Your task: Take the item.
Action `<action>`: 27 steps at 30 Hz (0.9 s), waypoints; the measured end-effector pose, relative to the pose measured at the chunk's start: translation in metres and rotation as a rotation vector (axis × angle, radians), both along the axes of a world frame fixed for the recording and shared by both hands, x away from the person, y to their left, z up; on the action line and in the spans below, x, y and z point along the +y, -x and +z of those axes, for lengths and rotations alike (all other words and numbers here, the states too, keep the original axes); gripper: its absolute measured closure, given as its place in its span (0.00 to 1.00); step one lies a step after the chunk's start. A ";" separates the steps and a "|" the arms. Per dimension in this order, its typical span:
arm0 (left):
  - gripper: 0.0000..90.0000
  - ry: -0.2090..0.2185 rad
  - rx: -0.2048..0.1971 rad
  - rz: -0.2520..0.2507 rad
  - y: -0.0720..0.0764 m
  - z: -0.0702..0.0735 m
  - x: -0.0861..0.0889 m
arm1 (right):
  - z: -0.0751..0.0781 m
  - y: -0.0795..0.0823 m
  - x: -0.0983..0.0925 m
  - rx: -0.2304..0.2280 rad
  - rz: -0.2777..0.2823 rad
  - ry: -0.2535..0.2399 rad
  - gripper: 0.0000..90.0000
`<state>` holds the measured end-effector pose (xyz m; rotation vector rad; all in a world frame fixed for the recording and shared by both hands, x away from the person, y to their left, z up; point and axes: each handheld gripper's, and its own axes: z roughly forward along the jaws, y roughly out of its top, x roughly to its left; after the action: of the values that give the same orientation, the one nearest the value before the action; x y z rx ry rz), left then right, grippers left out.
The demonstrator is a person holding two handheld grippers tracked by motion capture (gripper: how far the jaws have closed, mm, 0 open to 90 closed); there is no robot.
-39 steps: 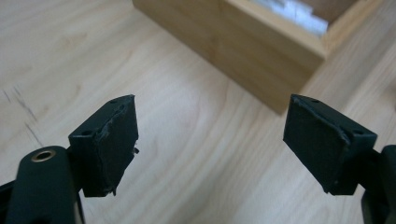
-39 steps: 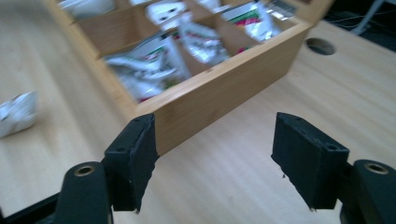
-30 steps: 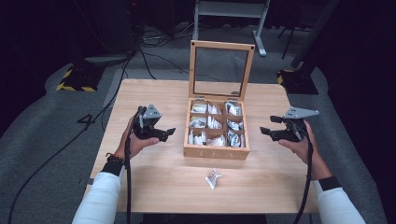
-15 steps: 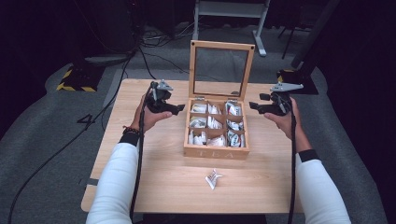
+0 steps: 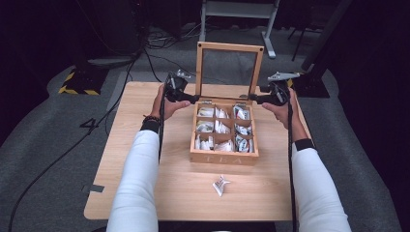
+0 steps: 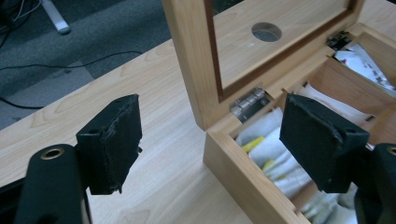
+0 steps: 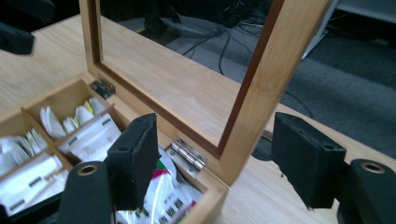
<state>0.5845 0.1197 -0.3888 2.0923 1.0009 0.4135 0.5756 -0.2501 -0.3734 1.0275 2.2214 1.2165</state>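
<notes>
Pale wooden bench (image 5: 145,145) fills the middle of the high view, set on grey carpet (image 5: 43,145) in a dark room. Nearest the lower edge of the frame, white-sleeved forearms rise from the bottom corners, and a loose tea sachet (image 5: 220,185) lies alone on the bench just in front of the box. Centre frame stands the tea box (image 5: 223,157), its nine compartments holding sachets, its front wall lettered. At the box's rear edge the hinged lid (image 5: 201,72) stands upright, a glazed wooden frame.

Left gripper (image 5: 186,96) and right gripper (image 5: 258,98) flank that lid at centre left and centre right of the frame, level with the hinge line. In the left gripper view the fingers (image 6: 114,142) are spread, one outside the lid's post on the bench side and one over the box interior, touching nothing. In the right gripper view the fingers (image 7: 135,158) are likewise spread to either side of the lid's post, apart from the wood. Judged from this symmetry, each gripper is placed to take one side post so that the lid can be swung down evenly without twisting the hinges (image 6: 247,101).

Farther off, toward the upper edge of the frame, cables trail across the carpet, a yellow-and-black striped marking (image 5: 75,89) lies at upper left, and a metal stand (image 5: 237,12) sits at top centre.
</notes>
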 end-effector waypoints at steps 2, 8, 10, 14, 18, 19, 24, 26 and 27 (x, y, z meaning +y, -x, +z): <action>0.24 -0.001 0.004 0.008 -0.006 -0.002 -0.002 | -0.003 -0.006 0.002 0.019 -0.005 -0.028 0.36; 0.25 0.020 0.034 0.016 -0.022 -0.009 -0.013 | -0.011 -0.018 0.006 0.040 -0.020 -0.033 0.35; 0.25 0.021 0.035 0.014 -0.025 -0.011 -0.017 | -0.013 -0.020 0.005 0.043 -0.024 -0.050 0.36; 0.27 0.031 0.037 0.005 -0.029 -0.011 -0.025 | -0.018 -0.023 0.004 0.052 -0.038 -0.026 0.37; 0.27 0.047 0.041 -0.001 -0.033 -0.010 -0.029 | -0.021 -0.027 0.002 0.061 -0.082 -0.010 0.37; 0.28 0.047 0.041 -0.001 -0.033 -0.010 -0.029 | -0.021 -0.027 0.002 0.061 -0.082 -0.010 0.37; 0.30 0.064 0.046 -0.009 -0.033 -0.006 -0.034 | -0.023 -0.036 0.006 0.095 -0.078 -0.043 0.38; 0.32 0.076 0.050 0.000 -0.033 -0.006 -0.034 | -0.021 -0.037 0.009 0.099 -0.066 -0.052 0.39; 0.31 0.078 0.055 -0.004 -0.034 -0.006 -0.033 | -0.020 -0.037 0.011 0.090 -0.061 -0.048 0.41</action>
<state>0.6181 0.0866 -0.3949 2.0450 1.0284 0.3120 0.6125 -0.2391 -0.3929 1.1818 2.2205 1.2251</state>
